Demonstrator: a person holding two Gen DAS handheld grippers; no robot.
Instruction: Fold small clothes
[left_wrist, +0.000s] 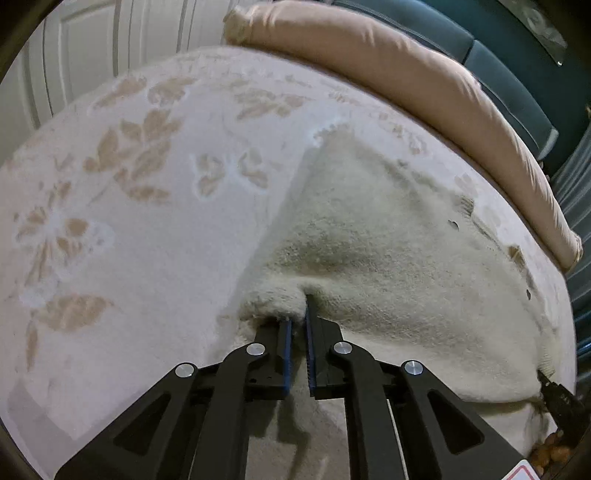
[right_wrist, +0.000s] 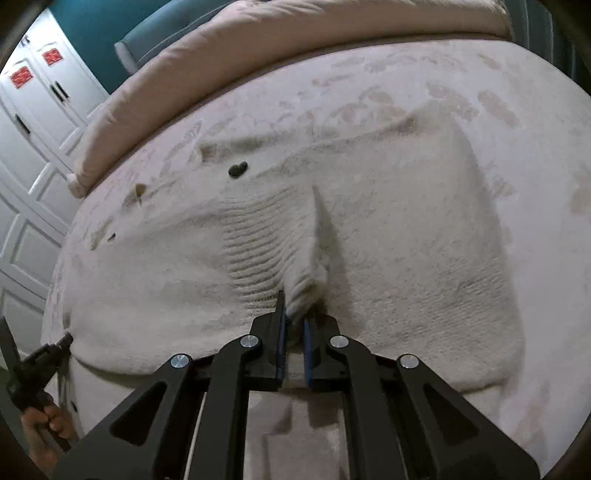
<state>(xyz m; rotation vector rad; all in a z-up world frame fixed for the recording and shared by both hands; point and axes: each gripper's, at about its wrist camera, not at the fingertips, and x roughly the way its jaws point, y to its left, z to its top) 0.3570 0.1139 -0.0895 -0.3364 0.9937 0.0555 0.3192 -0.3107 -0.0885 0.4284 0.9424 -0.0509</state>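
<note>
Cream knitted sweater (left_wrist: 388, 236), spread flat on a bed, near its front edge. Fuzzy, thick knit; ribbed band (right_wrist: 255, 251) running toward the hem in the right wrist view; small dark button (right_wrist: 238, 169) and two smaller dark marks near the far left edge there. Hem bunched upward into a pinched ridge at two places along the near edge.

Left gripper (left_wrist: 299, 325): blue-padded fingers (left_wrist: 287, 339) nearly together, closed on a tuft of the sweater's corner, fabric gathered into a fold over the tips. Right gripper (right_wrist: 295, 325): fingers (right_wrist: 281, 325) likewise narrow, clamped on a raised crease of the ribbed hem, a sharp fold running away from the tips. Each gripper visible at the edge of the other's view, at opposite ends of the near hem; hand (right_wrist: 40, 424) of the person seen on the left gripper's handle.

Beneath the sweater, pale bedspread (left_wrist: 129, 221) with tan leaf and flower pattern. Along the far side, long pinkish-beige bolster (left_wrist: 388, 62). Beyond it, teal headboard (left_wrist: 498, 66); white panelled wardrobe doors (right_wrist: 33, 122) with red stickers (right_wrist: 21, 76) to the side.
</note>
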